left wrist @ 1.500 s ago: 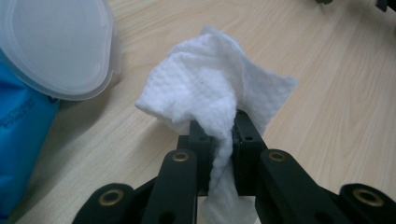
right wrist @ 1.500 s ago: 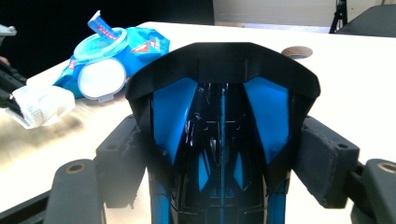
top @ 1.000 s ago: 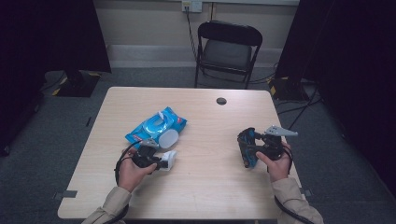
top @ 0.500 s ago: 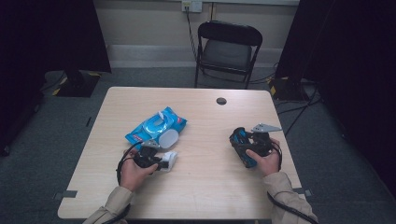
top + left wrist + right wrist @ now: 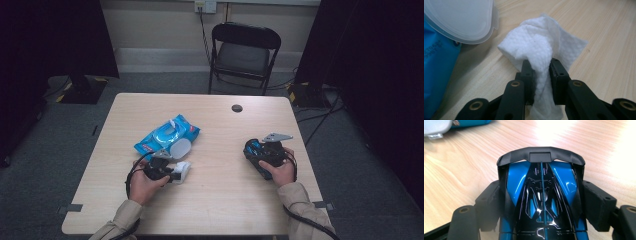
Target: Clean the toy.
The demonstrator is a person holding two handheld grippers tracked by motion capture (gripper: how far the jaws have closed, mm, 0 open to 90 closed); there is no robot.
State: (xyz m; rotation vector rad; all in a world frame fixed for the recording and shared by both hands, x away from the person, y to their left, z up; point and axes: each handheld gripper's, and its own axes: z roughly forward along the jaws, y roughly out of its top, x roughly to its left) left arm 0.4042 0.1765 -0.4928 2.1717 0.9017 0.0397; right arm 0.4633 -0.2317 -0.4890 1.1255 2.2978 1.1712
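Left gripper view shows the left gripper (image 5: 541, 72) with a white wipe (image 5: 536, 50) between its jaws, which have just been opening a little. Its pads still touch the wipe. The right gripper (image 5: 541, 202) squeezes a blue toy car (image 5: 541, 187) on the table (image 5: 461, 165).

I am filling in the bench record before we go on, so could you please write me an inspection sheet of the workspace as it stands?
Surface: pale wooden table, with a dark round spot near its far edge.
Job's things: white wipe in the left gripper; blue and black toy car in the right gripper; blue wipes pack, lid flipped open.
Clutter: nothing seen.
Grippers: left fingers have just been opening a little, wipe between them; right fingers clamp the car's sides.
Cables: one trails from each gripper.
Surroundings: black folding chair, grey carpet, wall socket.
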